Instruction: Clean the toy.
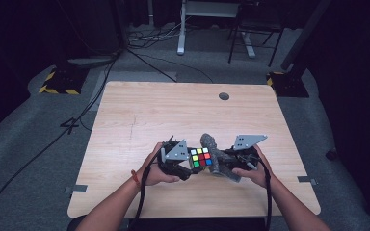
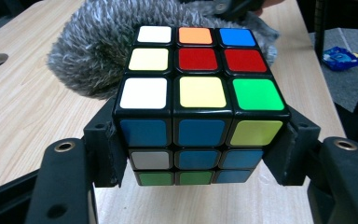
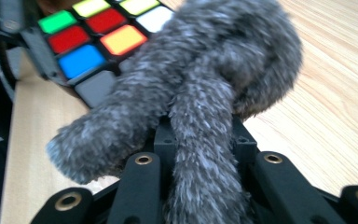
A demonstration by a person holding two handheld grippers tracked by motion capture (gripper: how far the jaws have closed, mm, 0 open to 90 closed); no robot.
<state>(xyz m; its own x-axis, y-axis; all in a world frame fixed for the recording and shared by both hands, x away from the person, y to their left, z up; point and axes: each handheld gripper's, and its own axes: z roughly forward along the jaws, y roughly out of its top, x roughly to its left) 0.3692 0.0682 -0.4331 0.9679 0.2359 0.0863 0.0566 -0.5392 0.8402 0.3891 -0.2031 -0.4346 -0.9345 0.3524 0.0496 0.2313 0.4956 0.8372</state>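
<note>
A scrambled colour cube (image 1: 201, 158) is held just above the wooden table (image 1: 173, 110) near its front edge. My left gripper (image 1: 189, 162) is shut on it; in the left gripper view both pads press the sides of the cube (image 2: 200, 93), and the left gripper (image 2: 198, 154) clamps its lower layers. A grey fuzzy cloth (image 1: 213, 150) lies against the cube's far right side. My right gripper (image 1: 224, 168) is shut on that cloth. In the right gripper view the fuzzy cloth (image 3: 200, 93) bulges out of the right gripper (image 3: 200, 140), touching the cube (image 3: 93, 37).
A round cable hole (image 1: 224, 96) sits near the table's far edge. Cables, a desk frame (image 1: 183, 29) and yellow-black striped bases (image 1: 60, 79) stand on the grey floor beyond. A blue packet (image 2: 338, 58) lies on the floor beside the table.
</note>
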